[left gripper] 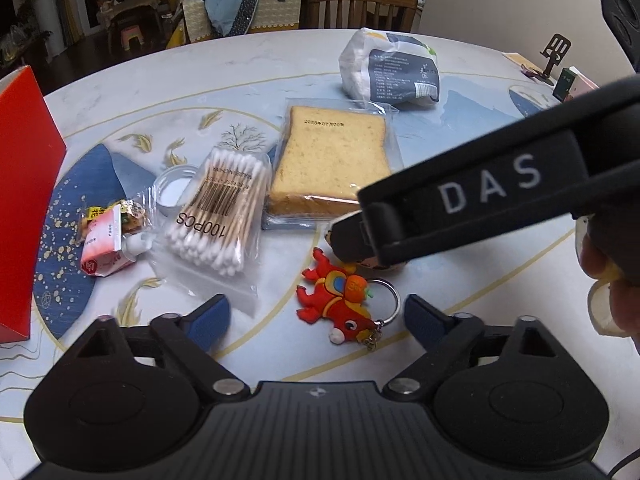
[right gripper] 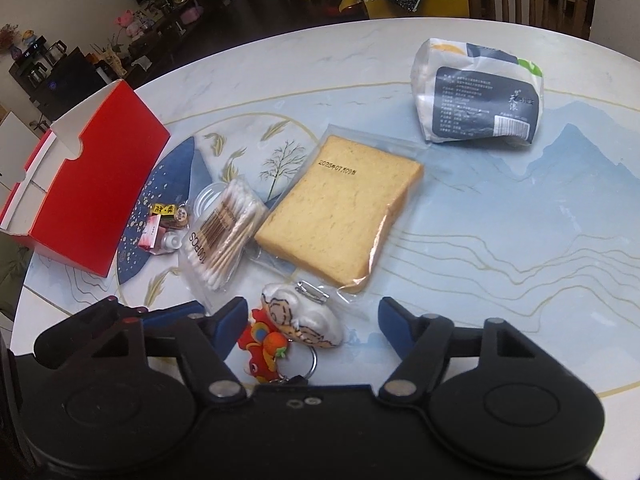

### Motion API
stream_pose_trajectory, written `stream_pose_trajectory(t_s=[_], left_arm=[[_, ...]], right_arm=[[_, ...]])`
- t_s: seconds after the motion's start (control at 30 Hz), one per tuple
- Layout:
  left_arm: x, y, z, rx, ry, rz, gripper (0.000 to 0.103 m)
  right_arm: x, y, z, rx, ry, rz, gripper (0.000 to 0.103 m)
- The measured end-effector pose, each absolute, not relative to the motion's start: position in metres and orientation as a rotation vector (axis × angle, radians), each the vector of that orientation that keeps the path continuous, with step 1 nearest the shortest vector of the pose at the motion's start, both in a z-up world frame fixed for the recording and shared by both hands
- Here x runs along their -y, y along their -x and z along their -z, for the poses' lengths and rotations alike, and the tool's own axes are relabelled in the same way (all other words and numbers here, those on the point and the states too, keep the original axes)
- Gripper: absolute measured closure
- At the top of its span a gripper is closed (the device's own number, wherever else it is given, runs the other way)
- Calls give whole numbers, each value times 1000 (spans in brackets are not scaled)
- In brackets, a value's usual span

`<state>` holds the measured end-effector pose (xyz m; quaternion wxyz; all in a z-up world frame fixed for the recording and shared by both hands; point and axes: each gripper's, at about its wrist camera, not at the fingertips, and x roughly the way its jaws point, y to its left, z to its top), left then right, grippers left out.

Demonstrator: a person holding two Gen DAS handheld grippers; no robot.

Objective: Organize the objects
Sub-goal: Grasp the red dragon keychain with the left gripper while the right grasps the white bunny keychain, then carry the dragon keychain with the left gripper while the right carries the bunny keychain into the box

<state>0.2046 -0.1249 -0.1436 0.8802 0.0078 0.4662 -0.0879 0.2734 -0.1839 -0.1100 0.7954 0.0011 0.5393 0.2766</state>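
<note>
Two hand-held grippers over a cluttered round table [right gripper: 280, 52], task: organize objects. The red box [right gripper: 100, 184] lies open at the table's left edge, its mouth turned toward the clutter; judged from this, it is the likely receptacle. Loose items lie in a band running from the box toward the table's middle: small snack packets [right gripper: 164, 226], a shallow round lid [left gripper: 174, 188] partly under the bag of cotton swabs [right gripper: 224, 232], and a bagged bread slice [right gripper: 340, 216]. A white-and-navy pouch [right gripper: 478, 96] rests apart, nearer the far edge.

The left gripper [left gripper: 316, 316] hangs above the near edge with its jaws spread wide and nothing between them; the red horse keychain [left gripper: 340, 300] lies on the table between the fingertips, a placement that suits a closing grasp. The right gripper [right gripper: 312, 322] is likewise spread and empty, its jaws bracketing a small plush charm [right gripper: 300, 316] that touches the keychain. In the left view the right gripper's body crosses above the charm, hiding most of it.

Both tools crowd the same two touching items, so a collision between fingers is a plausible risk.
</note>
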Motion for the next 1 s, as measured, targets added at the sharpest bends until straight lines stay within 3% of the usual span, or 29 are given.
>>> stream_pose_trajectory(t_s=[0.07,0.13,0.23,0.33,1.0], left_arm=[[126,-204,143,-967,-25,187,20],[129,-205,142,-965,-37,189,34],[129,-205,140,-964,-35,199,45],[130,-206,139,-967,-42,219,62],[100,-181,127,-973,35,239,66]], right_arm=[[184,-274,111,-1161,-3,-594,39],[184,-274,111,-1156,2,-591,43],[186,-274,111,-1156,-7,-589,48],[187,-273,111,-1154,-6,-588,51],[224,-238,85,-1143,-133,-595,64]])
